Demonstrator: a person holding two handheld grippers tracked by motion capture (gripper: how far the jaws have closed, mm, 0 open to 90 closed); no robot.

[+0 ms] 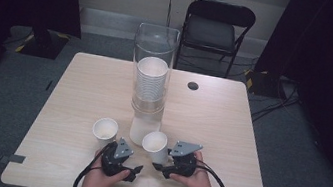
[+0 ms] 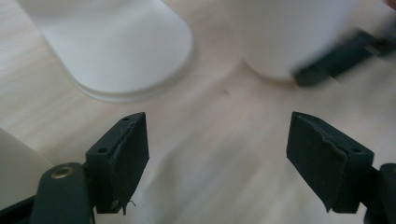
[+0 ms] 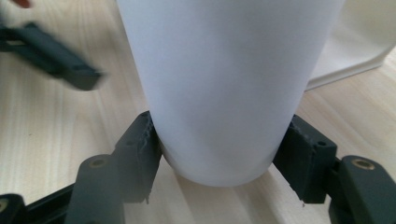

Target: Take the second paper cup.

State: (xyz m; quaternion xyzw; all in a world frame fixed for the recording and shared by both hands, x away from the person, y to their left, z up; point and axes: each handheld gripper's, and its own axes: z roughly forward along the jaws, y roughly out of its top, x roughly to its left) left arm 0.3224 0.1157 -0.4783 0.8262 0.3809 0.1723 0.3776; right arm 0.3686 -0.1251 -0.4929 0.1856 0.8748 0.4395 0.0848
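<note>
The right tongs [image 1: 161, 166] clasp 1 paper cup [image 1: 155, 145] low on its wall, upright on the table [image 1: 84, 90] just before the dispenser [image 1: 152, 71], probably to steady it, while the left tongs [image 1: 138, 170] gape wide, empty.

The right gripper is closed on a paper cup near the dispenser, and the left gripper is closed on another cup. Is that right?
Not quite. The right gripper does clamp a paper cup near the dispenser, but the left gripper holds nothing: the left gripper view shows its jaws open over bare table.
</note>
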